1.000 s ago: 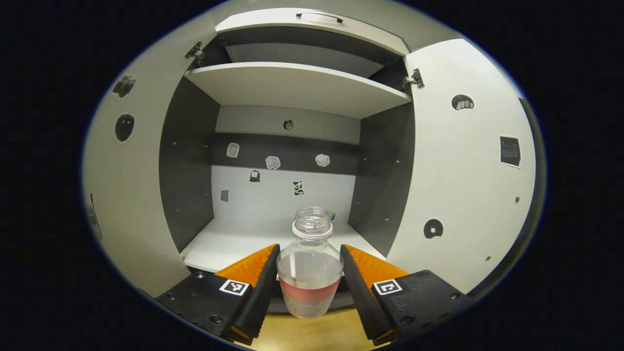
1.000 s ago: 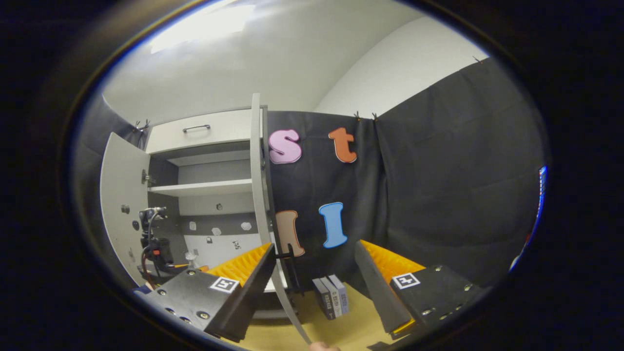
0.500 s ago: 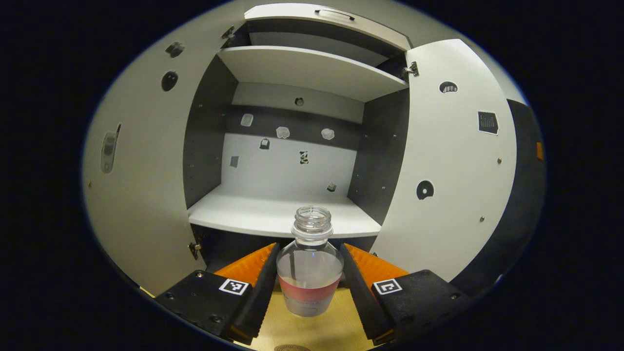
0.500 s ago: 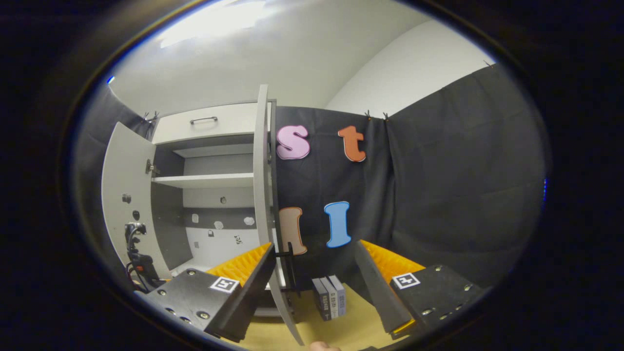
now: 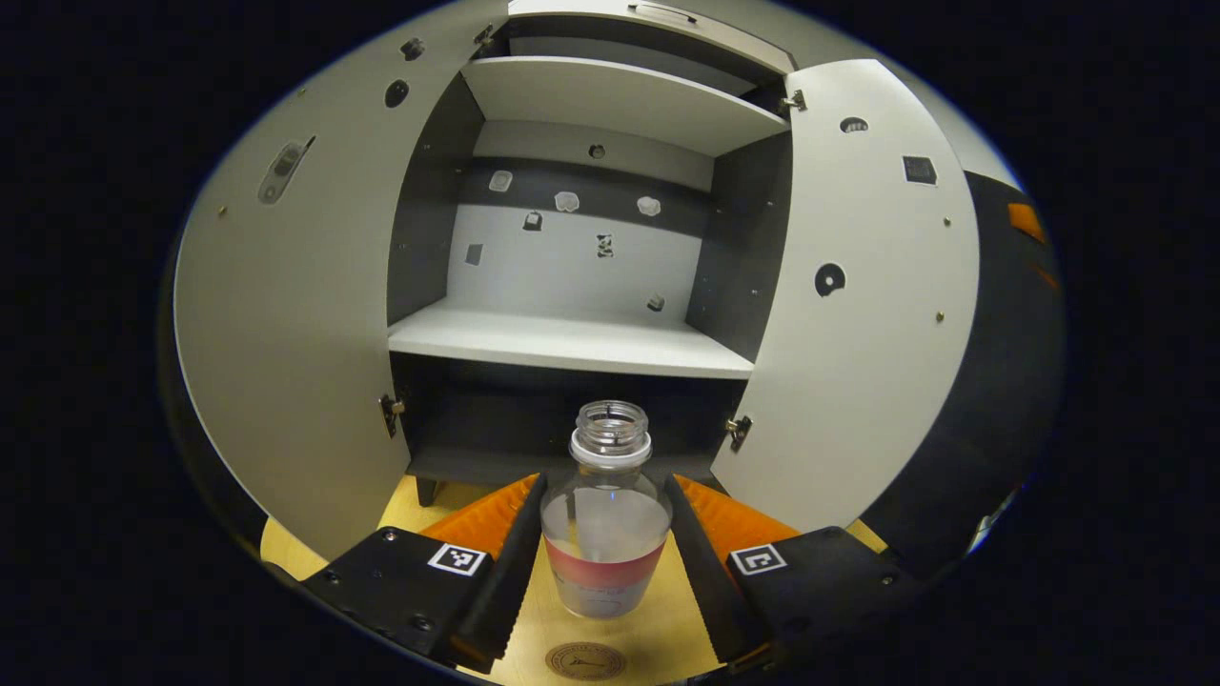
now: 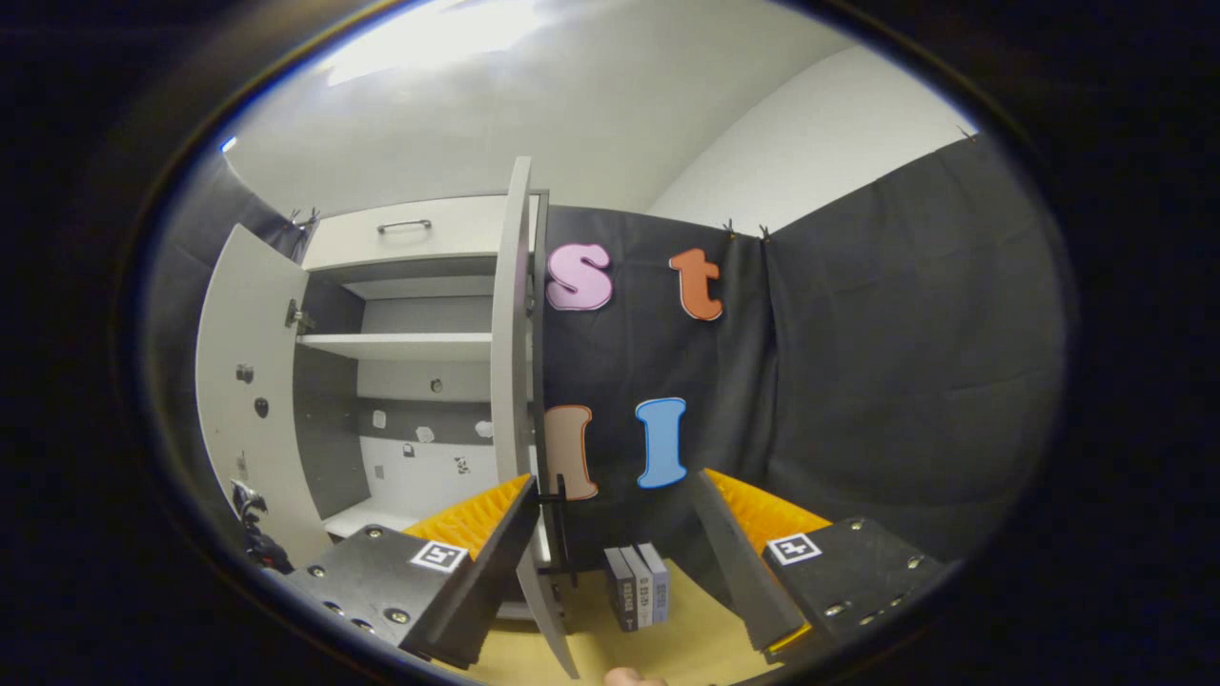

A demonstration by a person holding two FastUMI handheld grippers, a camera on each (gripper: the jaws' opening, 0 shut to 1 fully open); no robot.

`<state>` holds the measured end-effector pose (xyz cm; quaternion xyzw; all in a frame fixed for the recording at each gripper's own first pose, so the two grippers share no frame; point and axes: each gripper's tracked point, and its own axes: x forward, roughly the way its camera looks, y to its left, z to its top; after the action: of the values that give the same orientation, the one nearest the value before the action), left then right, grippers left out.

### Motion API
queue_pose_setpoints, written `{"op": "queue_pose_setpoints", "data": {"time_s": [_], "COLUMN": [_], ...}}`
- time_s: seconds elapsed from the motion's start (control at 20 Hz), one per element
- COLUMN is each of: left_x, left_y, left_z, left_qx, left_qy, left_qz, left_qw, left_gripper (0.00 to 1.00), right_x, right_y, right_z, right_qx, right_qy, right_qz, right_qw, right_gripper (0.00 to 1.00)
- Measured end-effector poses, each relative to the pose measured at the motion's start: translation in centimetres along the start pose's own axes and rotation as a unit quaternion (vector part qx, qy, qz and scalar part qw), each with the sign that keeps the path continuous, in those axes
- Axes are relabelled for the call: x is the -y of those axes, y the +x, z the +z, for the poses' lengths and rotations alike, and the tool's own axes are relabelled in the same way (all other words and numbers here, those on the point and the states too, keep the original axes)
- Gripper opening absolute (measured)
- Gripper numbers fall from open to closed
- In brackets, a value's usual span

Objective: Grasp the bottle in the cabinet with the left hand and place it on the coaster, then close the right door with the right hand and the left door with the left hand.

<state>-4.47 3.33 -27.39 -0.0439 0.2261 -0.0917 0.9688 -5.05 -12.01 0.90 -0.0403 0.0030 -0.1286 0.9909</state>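
Note:
In the left gripper view, a clear uncapped bottle (image 5: pixel 606 529) with a red label and some liquid sits between the fingers of my left gripper (image 5: pixel 606 562), which is shut on it, out in front of the cabinet (image 5: pixel 572 341) and above the wooden table. A round coaster (image 5: pixel 584 660) lies on the table just below the bottle. Both cabinet doors stand open: the left door (image 5: pixel 295 314) and the right door (image 5: pixel 858 314). In the right gripper view, my right gripper (image 6: pixel 610 562) is open and empty, with the right door's edge (image 6: pixel 515 381) just in front of it.
The cabinet has an upper shelf (image 5: pixel 620 95) and a drawer with a handle (image 6: pixel 405 227) on top. A few small books (image 6: pixel 637 598) stand on the wooden table (image 6: pixel 686 638) by the black cloth wall (image 6: pixel 858 381). A fingertip (image 6: pixel 629 677) shows at the bottom edge.
My left gripper has drawn the bottle back out of the cabinet and lower, so the coaster now shows beneath it. The right gripper has shifted only slightly.

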Motion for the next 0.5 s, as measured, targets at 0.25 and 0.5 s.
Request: {"op": "queue_pose_setpoints", "data": {"time_s": [0.25, 0.5], "left_x": [0.3, -1.2], "left_y": [-0.8, -0.8], "left_z": [-5.1, -9.7], "left_qx": [-0.022, -0.06], "left_qy": [-0.025, -0.062], "left_qz": [-0.026, -0.012], "left_qw": [0.999, 0.996], "left_gripper": [0.78, 0.78], "right_x": [0.2, -0.1], "right_y": [0.4, 1.0], "right_z": [-0.1, -0.3], "right_qx": [0.005, 0.003], "right_qy": [0.0, 0.002], "right_qz": [0.002, 0.007], "right_qw": [1.0, 1.0], "right_gripper": [0.98, 0.98]}}
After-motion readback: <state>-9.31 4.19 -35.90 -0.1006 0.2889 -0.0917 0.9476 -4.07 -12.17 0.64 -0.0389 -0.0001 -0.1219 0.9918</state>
